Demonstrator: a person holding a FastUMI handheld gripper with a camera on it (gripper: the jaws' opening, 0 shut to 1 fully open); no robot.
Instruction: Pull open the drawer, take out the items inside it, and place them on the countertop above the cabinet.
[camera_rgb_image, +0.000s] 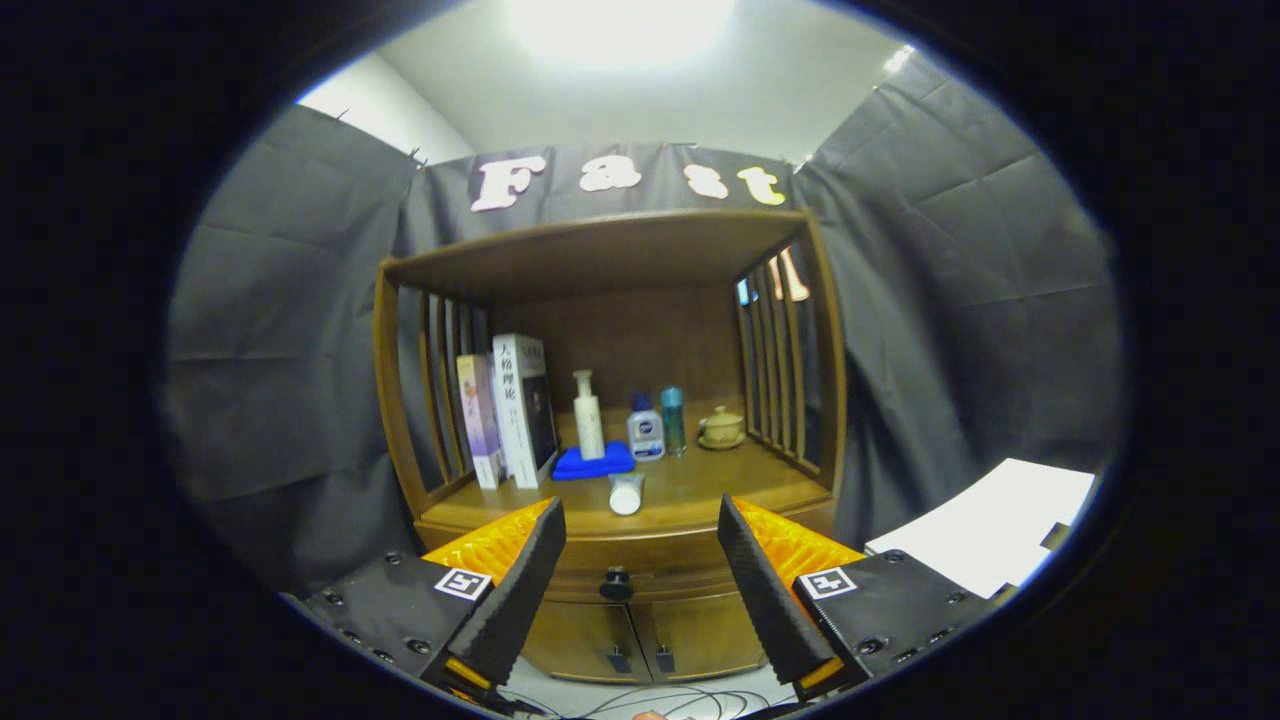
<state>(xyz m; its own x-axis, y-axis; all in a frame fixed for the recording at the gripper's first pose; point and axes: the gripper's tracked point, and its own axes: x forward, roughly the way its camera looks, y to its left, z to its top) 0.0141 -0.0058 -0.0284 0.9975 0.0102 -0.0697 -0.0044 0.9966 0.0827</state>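
Note:
A wooden cabinet (620, 560) stands ahead, its drawer (640, 578) closed, with a dark round knob (616, 582) on the drawer front. My gripper (640, 525) is open, some way back from the cabinet, the knob lying between and just below the two fingertips. Nothing sits between the fingers. On the countertop (690, 490) a white tube (626, 493) lies on its side near the front edge. Behind it a blue cloth (593, 462) carries a white pump bottle (588, 417).
Several books (505, 410) stand at the countertop's left. A small blue-capped bottle (646, 428), a teal bottle (674, 420) and a lidded cup on a saucer (721, 428) stand at the back. Two lower doors (640, 640) sit under the drawer. A white table (990, 530) is right. Cables lie on the floor.

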